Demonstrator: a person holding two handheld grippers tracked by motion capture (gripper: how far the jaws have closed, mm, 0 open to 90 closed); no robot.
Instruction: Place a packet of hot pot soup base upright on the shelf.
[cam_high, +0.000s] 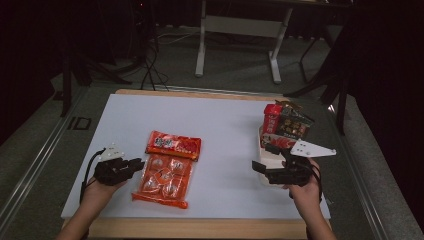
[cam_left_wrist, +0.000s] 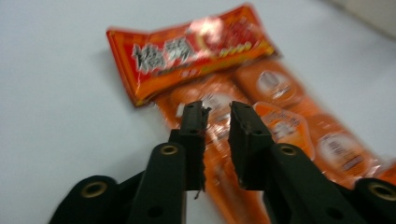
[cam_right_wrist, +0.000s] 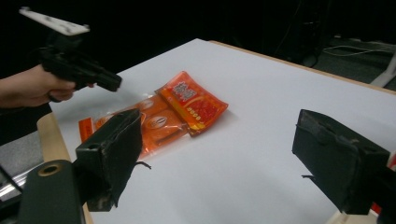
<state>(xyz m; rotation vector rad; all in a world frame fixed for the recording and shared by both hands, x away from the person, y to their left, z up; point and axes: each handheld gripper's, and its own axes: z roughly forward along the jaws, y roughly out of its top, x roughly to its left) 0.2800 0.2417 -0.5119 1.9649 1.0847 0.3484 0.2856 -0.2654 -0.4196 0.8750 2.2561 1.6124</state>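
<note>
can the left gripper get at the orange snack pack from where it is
Probably yes: the left gripper sits right at the edge of the orange snack pack, jaws slightly apart, and nothing stands between them on the white table.

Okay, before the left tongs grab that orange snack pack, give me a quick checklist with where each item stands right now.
1. Left tongs open enough to take the film: ok, a narrow gap shows between the jaws.
2. Left tongs lined up with the orange snack pack: ok, they sit over its left edge.
3. Grip already made: not ok, nothing is pinched between the jaws.
4. Pack lying flat on the white table: ok.
5. Right tongs out of the way: ok, open wide and apart from the pack.
6. Box of cartons clear of the pack: ok, at the table's right side.
</note>
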